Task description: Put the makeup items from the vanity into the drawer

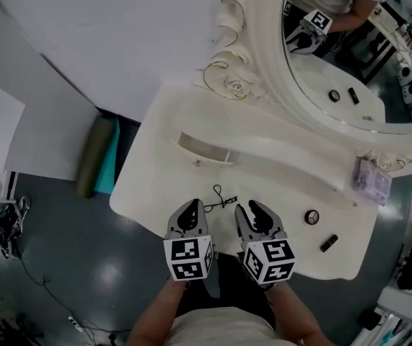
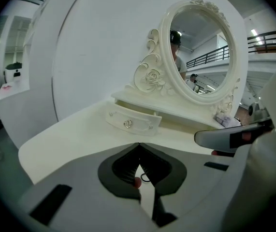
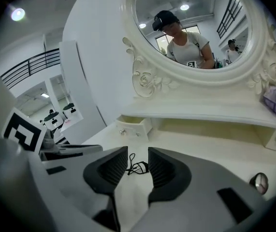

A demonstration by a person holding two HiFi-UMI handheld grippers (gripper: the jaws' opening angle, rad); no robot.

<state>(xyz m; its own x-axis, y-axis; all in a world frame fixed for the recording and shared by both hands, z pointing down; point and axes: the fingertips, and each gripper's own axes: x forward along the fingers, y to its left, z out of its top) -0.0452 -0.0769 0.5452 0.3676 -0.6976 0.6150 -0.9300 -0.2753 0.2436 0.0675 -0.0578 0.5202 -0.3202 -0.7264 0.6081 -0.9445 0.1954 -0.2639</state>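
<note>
Makeup items lay on the tabletop (image 1: 155, 171), none yet in the drawer (image 1: 206, 148), which was pulled only partly out. The right tool (image 3: 138, 152) was held half open and gripped nothing. A thin black loop (image 1: 220, 195) lay on the tabletop just beyond its tips, untouched. The left tool (image 2: 138, 145) was closed, tips together, with nothing seen clamped in it. Both tools were held side by side in front of the drawer, on the person's side.

Several slips could be expected from here. The loop was flat and wiry, so it could be skated along the tabletop by the pads or caught by one strand only and left dangling. It could then be snagged on the drawer front or dropped short, since the drawer gap looked narrow. The tools were close together, so one could be knocked by the other during a reach.

A round compact (image 1: 312, 217) and a black tube (image 1: 329, 243) lay well to the right of the drawer, the tube nearest the front edge. The tube could be rolled off that edge by a glancing touch, and the compact could be pushed away instead of pinched.

The loop appeared as a small knot of black wire with a trailing end, and what it was could not be told. The compact looked dark-rimmed with a pale centre, and the tube short and plain. A lilac packet (image 1: 371, 181) sat farthest right of the drawer, on the shelf above it.
</note>
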